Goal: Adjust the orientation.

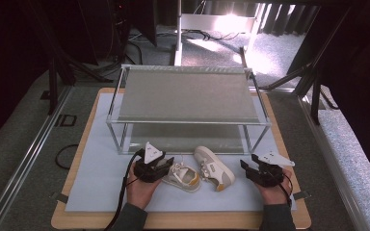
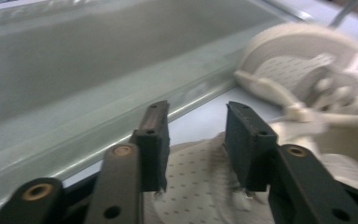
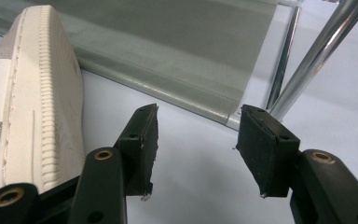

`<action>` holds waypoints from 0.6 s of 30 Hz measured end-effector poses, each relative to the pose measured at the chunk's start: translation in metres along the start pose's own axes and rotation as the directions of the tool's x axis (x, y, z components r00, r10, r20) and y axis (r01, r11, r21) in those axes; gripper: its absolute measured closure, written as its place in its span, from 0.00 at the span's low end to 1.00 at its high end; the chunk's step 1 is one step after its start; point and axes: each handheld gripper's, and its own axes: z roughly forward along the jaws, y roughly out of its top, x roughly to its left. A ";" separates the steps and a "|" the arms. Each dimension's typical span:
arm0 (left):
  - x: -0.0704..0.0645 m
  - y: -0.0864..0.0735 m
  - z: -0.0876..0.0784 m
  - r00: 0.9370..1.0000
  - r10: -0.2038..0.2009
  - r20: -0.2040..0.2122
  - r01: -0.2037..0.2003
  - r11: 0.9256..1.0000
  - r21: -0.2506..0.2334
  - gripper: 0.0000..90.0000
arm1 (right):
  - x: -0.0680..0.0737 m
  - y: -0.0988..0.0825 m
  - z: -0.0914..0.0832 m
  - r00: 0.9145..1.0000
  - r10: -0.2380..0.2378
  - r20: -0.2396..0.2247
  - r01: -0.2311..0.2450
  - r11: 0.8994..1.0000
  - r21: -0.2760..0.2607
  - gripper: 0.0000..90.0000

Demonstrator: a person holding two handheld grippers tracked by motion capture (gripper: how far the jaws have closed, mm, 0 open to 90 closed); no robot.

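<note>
Two small white and beige shoes lie on the pale mat in front of a rack. The left shoe (image 1: 185, 177) lies on its side, with its perforated upper (image 2: 196, 184) low between the jaws of my left gripper (image 1: 169, 166) (image 2: 196, 140). Those jaws stand apart and a gap shows beside each pad. The right shoe (image 1: 215, 168) lies just beyond, and its toe (image 2: 298, 65) is blurred in the left gripper view. My right gripper (image 1: 247, 168) (image 3: 196, 140) is open over bare mat, with that shoe's ribbed sole (image 3: 46, 93) to its left.
A two-tier metal rack (image 1: 188, 96) with grey fabric shelves stands behind the shoes. Its lower shelf (image 3: 182, 56) and a chrome leg (image 3: 317, 56) are close ahead of the right gripper. The mat (image 1: 101, 178) lies on a wooden board, with dark floor around it.
</note>
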 end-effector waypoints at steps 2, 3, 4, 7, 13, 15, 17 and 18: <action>-0.003 0.001 -0.004 1.000 0.002 0.015 -0.001 1.000 -0.006 0.62 | 0.001 0.000 0.000 1.000 0.000 -0.001 0.000 1.000 0.002 0.53; -0.004 0.001 -0.006 1.000 0.002 0.025 -0.002 1.000 -0.011 0.61 | 0.001 0.000 0.001 1.000 -0.002 -0.002 0.002 1.000 0.003 0.53; -0.005 0.001 -0.008 1.000 0.005 0.030 -0.004 1.000 -0.015 0.59 | 0.001 0.000 0.001 1.000 -0.003 -0.001 0.003 1.000 0.004 0.53; -0.011 0.002 -0.013 0.999 0.001 0.047 0.001 0.999 -0.033 0.57 | 0.001 0.000 0.001 1.000 -0.004 -0.001 0.004 1.000 0.004 0.53; -0.025 0.001 -0.021 0.999 -0.012 0.044 0.014 0.999 -0.049 0.51 | 0.001 -0.001 0.000 1.000 -0.002 -0.003 0.002 1.000 0.005 0.53; -0.031 0.000 -0.023 0.999 -0.002 0.043 0.004 0.998 -0.059 0.47 | 0.001 -0.001 0.000 1.000 -0.002 -0.004 0.002 1.000 0.005 0.53; -0.036 -0.001 -0.022 0.999 0.007 0.044 -0.004 0.999 -0.051 0.43 | 0.001 -0.001 0.001 1.000 -0.003 -0.004 0.003 1.000 0.005 0.53; -0.038 -0.002 -0.021 0.999 0.008 0.039 -0.006 0.999 -0.043 0.41 | 0.001 -0.001 0.001 1.000 -0.004 -0.005 0.004 1.000 0.006 0.53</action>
